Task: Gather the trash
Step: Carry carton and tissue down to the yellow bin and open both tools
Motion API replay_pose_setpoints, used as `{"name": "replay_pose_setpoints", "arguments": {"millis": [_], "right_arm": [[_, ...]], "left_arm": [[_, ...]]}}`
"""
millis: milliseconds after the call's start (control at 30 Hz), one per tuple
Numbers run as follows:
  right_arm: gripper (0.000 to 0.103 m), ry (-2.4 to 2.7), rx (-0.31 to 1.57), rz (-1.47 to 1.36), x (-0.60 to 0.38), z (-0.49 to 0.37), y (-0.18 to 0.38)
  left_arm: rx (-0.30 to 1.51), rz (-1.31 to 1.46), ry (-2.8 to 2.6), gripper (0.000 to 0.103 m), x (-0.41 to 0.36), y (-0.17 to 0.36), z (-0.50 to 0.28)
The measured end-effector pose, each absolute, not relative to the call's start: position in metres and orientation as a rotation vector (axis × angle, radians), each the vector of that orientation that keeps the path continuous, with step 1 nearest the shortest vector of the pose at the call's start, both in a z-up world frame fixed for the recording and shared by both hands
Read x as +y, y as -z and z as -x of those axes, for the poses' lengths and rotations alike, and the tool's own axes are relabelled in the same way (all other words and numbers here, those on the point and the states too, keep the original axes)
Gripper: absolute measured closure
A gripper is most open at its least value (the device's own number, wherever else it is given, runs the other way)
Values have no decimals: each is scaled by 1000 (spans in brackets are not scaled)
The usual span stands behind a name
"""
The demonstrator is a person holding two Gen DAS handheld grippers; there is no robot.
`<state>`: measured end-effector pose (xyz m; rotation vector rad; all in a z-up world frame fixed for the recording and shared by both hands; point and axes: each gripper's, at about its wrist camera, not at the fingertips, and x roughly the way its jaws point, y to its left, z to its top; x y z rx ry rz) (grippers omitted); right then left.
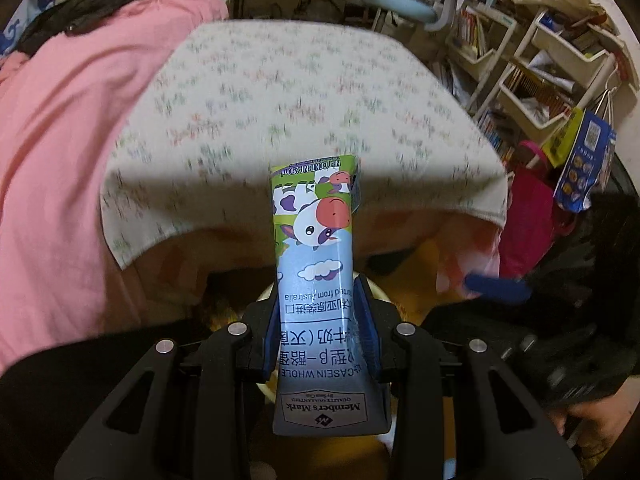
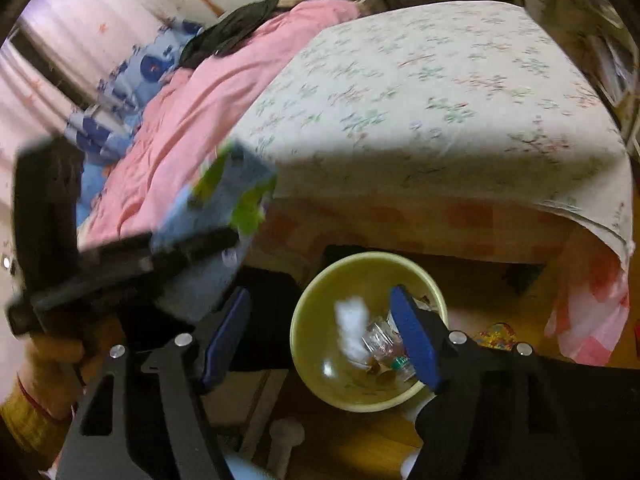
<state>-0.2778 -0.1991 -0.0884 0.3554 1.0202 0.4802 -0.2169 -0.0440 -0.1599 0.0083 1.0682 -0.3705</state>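
left wrist: milk carton [image 1: 316, 264] lengthwise along fingers, seemingly upside-down

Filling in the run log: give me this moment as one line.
left gripper: shut on blue-and-green milk carton | right gripper: open, empty, above round yellow-green plastic bin | bin: holds trash

The yellow bin [image 2: 316, 344] stands open-mouthed below the bed [image 2: 420, 120] edge; the left claw [image 2: 224, 256] with its milk carton [image 2: 224, 200] crowds its left side.

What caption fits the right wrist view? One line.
Open right gripper above the yellow-green bin of trash; left gripper's milk carton alongside.
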Motion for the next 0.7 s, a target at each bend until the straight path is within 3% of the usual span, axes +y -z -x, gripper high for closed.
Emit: {"name": "replay_pose_setpoints", "arguments": {"millis": [133, 367, 467, 700], "right_arm": [[33, -484, 948, -462, -225, 275, 74], [18, -423, 741, -408, -264, 250, 7], [15, -405, 678, -387, -277, 237, -13], [9, -387, 639, -322, -280, 211, -13]], "left_arm": [[1127, -16, 371, 71, -49, 179, 219], [1251, -99, 357, 69, -64, 212, 217], [1284, -126, 321, 55, -66, 221, 213], [1236, -149, 274, 50, -68, 211, 196]]}}
